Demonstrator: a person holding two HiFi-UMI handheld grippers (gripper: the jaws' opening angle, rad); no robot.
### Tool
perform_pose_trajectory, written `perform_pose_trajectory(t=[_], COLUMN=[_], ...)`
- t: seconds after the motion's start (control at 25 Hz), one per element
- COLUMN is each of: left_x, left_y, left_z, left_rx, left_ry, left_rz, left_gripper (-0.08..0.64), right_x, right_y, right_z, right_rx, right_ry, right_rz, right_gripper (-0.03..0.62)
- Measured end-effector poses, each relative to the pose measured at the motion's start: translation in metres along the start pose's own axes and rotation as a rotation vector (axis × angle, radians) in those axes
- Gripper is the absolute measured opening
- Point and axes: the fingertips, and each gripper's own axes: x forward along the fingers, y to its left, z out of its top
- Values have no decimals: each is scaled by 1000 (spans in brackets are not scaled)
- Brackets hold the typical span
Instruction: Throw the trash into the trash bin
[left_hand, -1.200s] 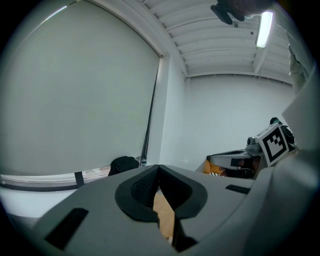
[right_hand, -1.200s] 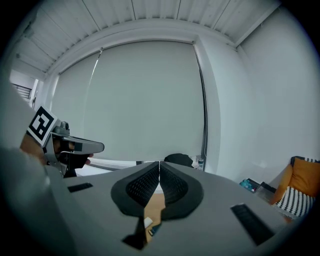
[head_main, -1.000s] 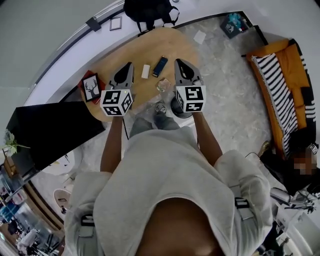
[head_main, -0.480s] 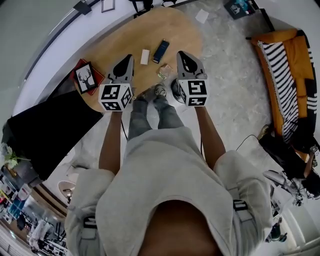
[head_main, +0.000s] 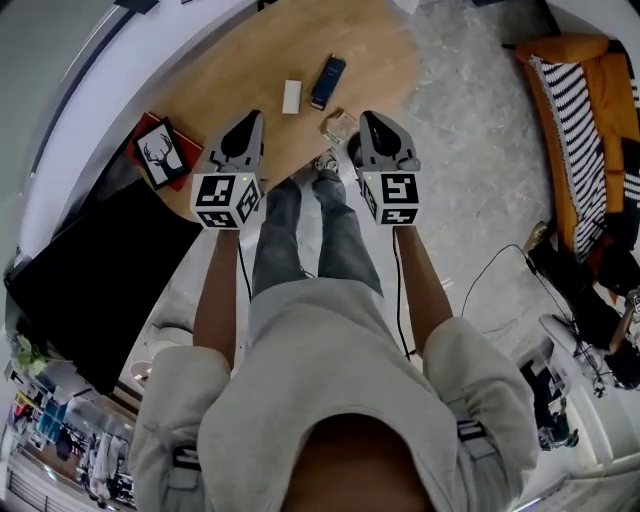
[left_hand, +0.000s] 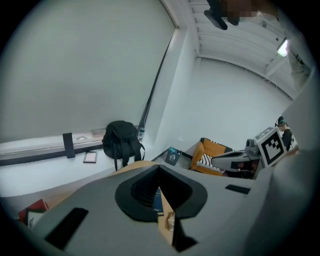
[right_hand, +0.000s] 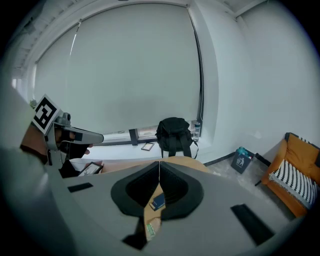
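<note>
A crumpled wrapper with green print lies near the front edge of the wooden table; it shows through the jaw gaps as wrapper and wrapper. My left gripper hangs over the table's front edge, its jaws together and empty. My right gripper is just right of the wrapper, jaws also together with nothing in them. Each gripper view shows its jaws meeting in a line, left gripper and right gripper. A small blue trash bin stands on the floor by the far wall.
On the table lie a dark blue flat object, a small white block and a framed deer picture. A black backpack stands behind the table. An orange sofa is to the right, a black cabinet to the left.
Both grippers have come down toward the table's front edge, side by side. The person has leaned in, so the table sits higher in the head view. Jaws unchanged.
</note>
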Motion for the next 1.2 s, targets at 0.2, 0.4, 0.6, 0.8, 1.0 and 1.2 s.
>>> perform_pose_trajectory(t=[0.2, 0.4, 0.6, 0.8, 1.0, 1.2], left_x=[14, 24, 34, 39, 44, 47], left_y=[0, -1, 8, 9, 7, 2], left_z=[-38, -76, -106, -126, -147, -168], left_rx=[-10, -23, -43, -47, -54, -70], left_ry=[56, 89, 105, 119, 134, 162], left_rz=[-30, -46, -37, -42, -56, -64], left_gripper=[17, 17, 17, 17, 17, 17], right_x=[6, 10, 25, 32, 47, 60], right_y=[-1, 5, 13, 12, 20, 31], right_z=[-42, -93, -142, -178, -213, -251], right_rx=[20, 27, 39, 45, -1, -114], right_ry=[62, 141, 215, 268, 330, 397], right_rz=[-4, 9, 24, 18, 47, 79], right_gripper=[28, 29, 28, 29, 29, 29])
